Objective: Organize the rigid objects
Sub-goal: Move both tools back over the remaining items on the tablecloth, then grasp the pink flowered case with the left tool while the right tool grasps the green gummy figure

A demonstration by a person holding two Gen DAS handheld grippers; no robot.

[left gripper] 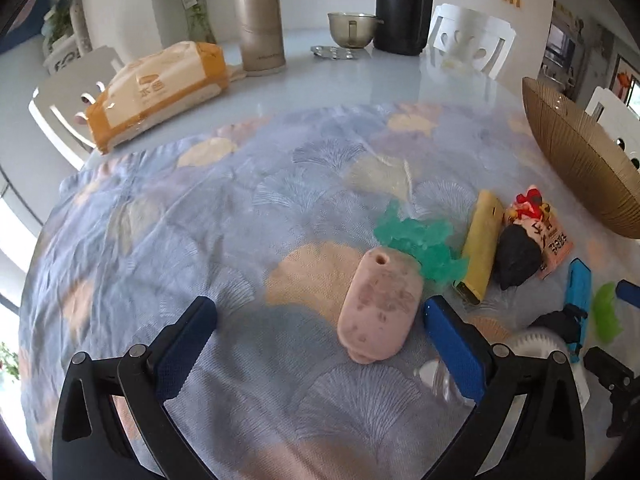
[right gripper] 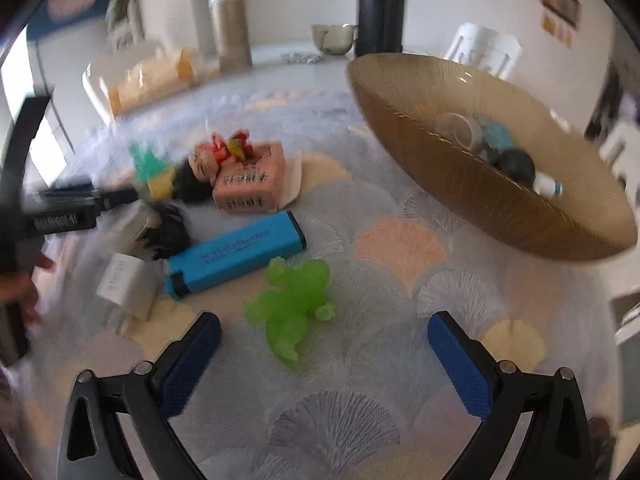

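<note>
1. Pink carrot-shaped toy (left gripper: 378, 308) with teal leaves (left gripper: 420, 240): lies on the patterned cloth (left gripper: 200, 220), leaves pointing away from the camera, its body between the left gripper's fingers and just beside the right-hand pad (left gripper: 452, 344); whether they touch cannot be told.
2. Left gripper (left gripper: 320, 320): jaws spread wide, holding nothing.
3. Green translucent figure (right gripper: 290, 308): lies flat on the cloth, just ahead of the right gripper's fingers and nearer the left-hand one.
4. Right gripper (right gripper: 324, 336): jaws spread wide, empty, above the cloth.
5. Blue rectangular bar (right gripper: 236, 256): lies diagonally, just beyond the green figure; a white plug adapter (right gripper: 124, 284) sits at its near end.
6. Yellow bar (left gripper: 482, 248): lies beside the teal leaves in the left wrist view, with a black-haired doll (left gripper: 520, 256) next to it on the far side.
7. Pink printed box (right gripper: 250, 184): rests against the doll's head, beyond the blue bar.
8. Golden ribbed bowl (right gripper: 500, 200): stands on the table to the right of the scattered items; it contains a small pale ring-shaped piece, a blue item and a dark ball (right gripper: 516, 164), details blurred.
9. Background on the bare tabletop: an orange-and-white tissue pack (left gripper: 156, 92), a tan cylindrical canister (left gripper: 258, 20), a glass cup (left gripper: 352, 28) and a black cylinder (left gripper: 404, 4).
</note>
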